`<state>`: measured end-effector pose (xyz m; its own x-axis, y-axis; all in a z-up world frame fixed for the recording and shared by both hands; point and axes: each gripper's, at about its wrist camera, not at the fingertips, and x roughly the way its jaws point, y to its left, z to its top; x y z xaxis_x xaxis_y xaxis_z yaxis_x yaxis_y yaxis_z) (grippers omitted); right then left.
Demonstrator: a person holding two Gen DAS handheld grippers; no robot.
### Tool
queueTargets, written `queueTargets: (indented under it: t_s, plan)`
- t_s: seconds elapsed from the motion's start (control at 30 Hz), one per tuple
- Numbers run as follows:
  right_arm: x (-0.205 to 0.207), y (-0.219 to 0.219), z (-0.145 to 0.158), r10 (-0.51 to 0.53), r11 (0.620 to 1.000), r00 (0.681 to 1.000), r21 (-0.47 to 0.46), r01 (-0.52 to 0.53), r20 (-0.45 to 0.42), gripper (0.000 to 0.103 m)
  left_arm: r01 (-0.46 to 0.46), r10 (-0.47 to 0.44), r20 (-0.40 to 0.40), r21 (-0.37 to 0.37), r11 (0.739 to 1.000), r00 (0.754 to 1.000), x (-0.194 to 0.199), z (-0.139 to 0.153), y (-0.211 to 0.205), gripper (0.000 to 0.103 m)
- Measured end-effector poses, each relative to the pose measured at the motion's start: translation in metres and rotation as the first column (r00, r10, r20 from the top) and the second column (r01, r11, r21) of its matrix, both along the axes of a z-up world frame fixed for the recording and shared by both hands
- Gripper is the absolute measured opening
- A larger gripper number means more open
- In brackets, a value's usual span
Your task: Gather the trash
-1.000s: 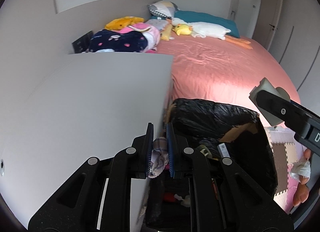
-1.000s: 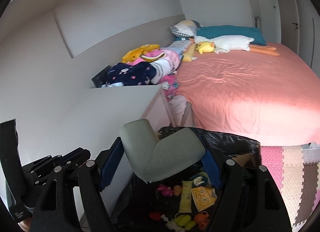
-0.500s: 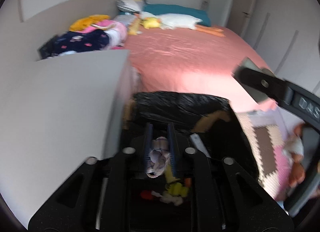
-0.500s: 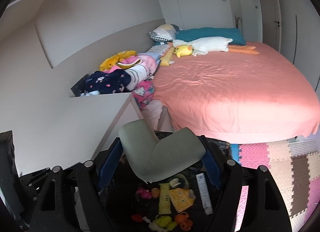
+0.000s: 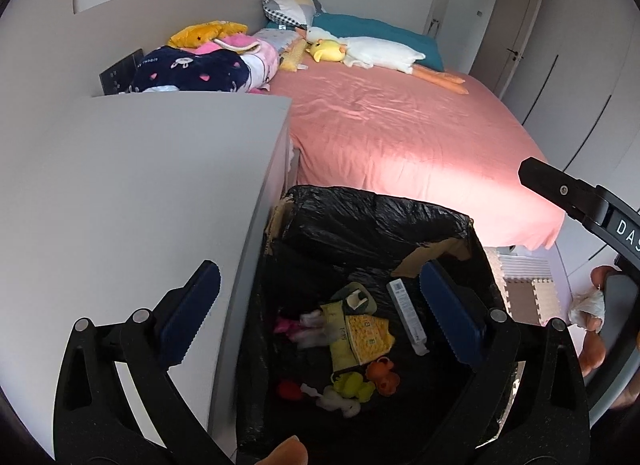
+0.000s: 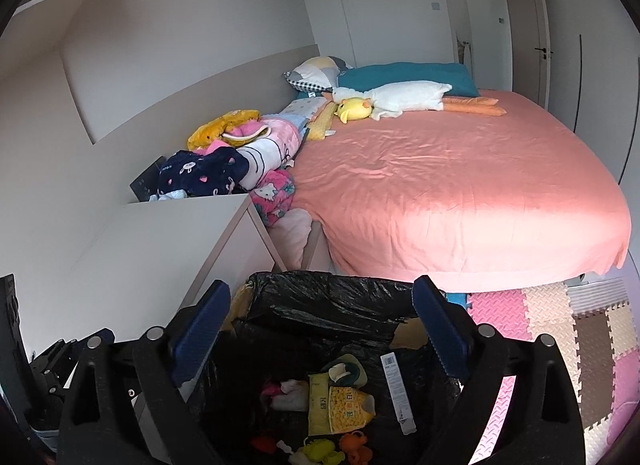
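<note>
A cardboard bin lined with a black bag (image 5: 380, 221) stands beside the bed, also low in the right wrist view as the bin (image 6: 320, 297). Inside lie yellow wrappers (image 5: 360, 337), a white strip (image 5: 406, 313), a grey-green piece (image 5: 354, 297), a pale crumpled lump (image 5: 310, 327) and small orange and yellow-green bits. My left gripper (image 5: 318, 277) hangs over the bin, its jaws opening with nothing between them. My right gripper (image 6: 322, 291) is also above the bin, its jaws opening and bare; the grey-green piece (image 6: 348, 371) lies below it.
A white cabinet top (image 5: 140, 193) borders the bin on the left. The bed with a pink sheet (image 5: 400, 137) fills the far side, with plush toys and piled clothes (image 6: 224, 169). Foam floor mats (image 6: 560, 325) lie to the right. A hand holding a tissue (image 5: 588, 305) shows at the right edge.
The left jaws spread wide and the crumpled lump they held dropped into the bin. The right jaws widened and the grey-green piece fell in too. The right gripper shifted sideways over the bin.
</note>
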<state>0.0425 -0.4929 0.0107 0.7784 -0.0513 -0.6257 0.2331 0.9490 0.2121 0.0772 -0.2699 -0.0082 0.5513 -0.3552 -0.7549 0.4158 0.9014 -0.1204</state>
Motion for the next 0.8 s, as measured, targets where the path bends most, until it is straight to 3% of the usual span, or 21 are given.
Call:
queueTargets:
  t_s: [0.8]
  plan:
    - [-0.0023,0.0070,-0.0036,0.008,1.000,1.000,0.000,-0.008,-0.011,0.092,0.018,-0.018,0.018,0.030,0.999,1.000,-0.0016,0.0020,-0.0023,0.097]
